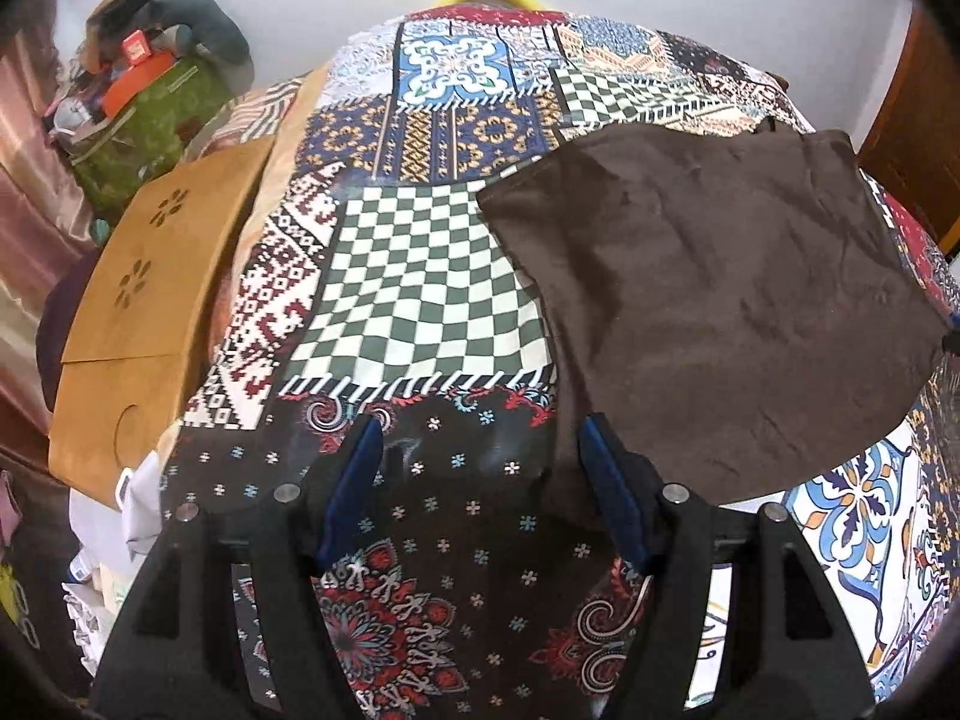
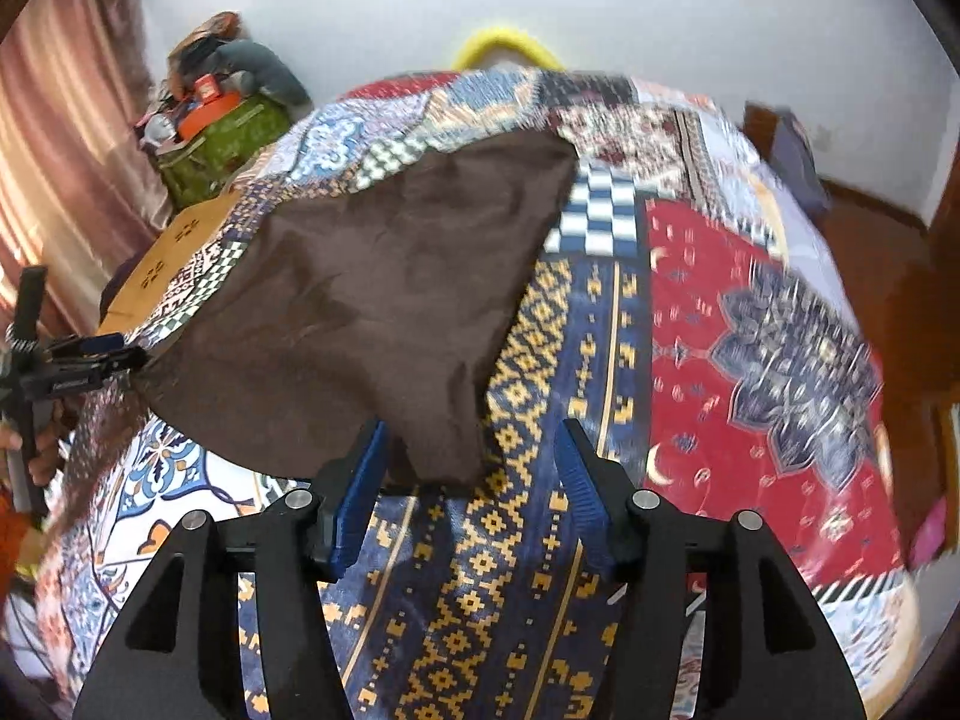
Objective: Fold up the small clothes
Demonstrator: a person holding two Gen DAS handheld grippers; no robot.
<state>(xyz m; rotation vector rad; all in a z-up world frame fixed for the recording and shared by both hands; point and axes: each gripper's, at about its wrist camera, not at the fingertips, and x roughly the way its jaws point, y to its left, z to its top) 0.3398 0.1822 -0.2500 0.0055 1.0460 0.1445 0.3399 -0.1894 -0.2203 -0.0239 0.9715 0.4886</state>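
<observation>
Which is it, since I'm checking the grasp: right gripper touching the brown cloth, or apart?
Cannot tell. Right wrist view: the brown cloth reaches inside the open right gripper, overlapping one pad, but contact isn't plain.

Open patterned tablecloth [image 1: 420, 276] is seen ahead of the left gripper [image 1: 480, 468], whose jaws are spread wide; the way to its right is covered by the flat brown cloth [image 1: 708, 300]. The table's left edge is crowded by a tan cardboard box [image 1: 150, 276] and, well beyond it, a green bag [image 1: 144, 132] piled with clutter. Bare tablecloth is found ahead and right of the spread right gripper [image 2: 474, 462]
</observation>
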